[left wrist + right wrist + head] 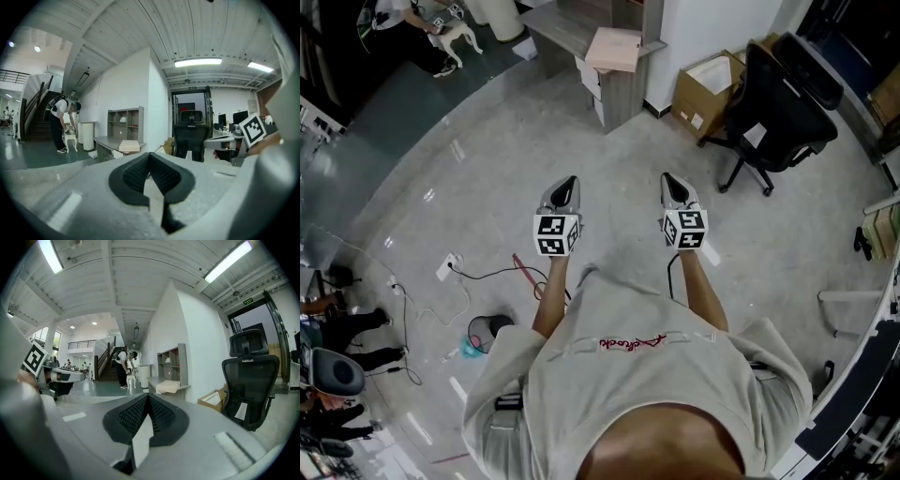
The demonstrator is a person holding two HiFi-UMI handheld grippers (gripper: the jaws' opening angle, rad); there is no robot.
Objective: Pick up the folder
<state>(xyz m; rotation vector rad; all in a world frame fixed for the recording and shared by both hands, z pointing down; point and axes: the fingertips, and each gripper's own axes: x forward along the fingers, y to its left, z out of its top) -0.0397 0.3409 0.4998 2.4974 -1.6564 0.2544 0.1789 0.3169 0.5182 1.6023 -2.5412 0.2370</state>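
Note:
The folder [614, 47] is a pale pink flat item lying on the corner of a grey desk [567, 26] far ahead of me. It also shows small in the left gripper view as the folder [129, 146] and in the right gripper view as the folder [168, 386]. My left gripper [567, 183] and right gripper [670, 180] are held side by side over the floor, well short of the desk and pointing toward it. Both have their jaws shut together with nothing between them, as the left gripper [149, 155] and right gripper [148, 396] show close up.
A black office chair [783, 103] and an open cardboard box [708, 89] stand to the right of the desk. Cables and a power strip [450, 267] lie on the floor at my left. A person [422, 19] bends over near a white bin [502, 17] at the far left.

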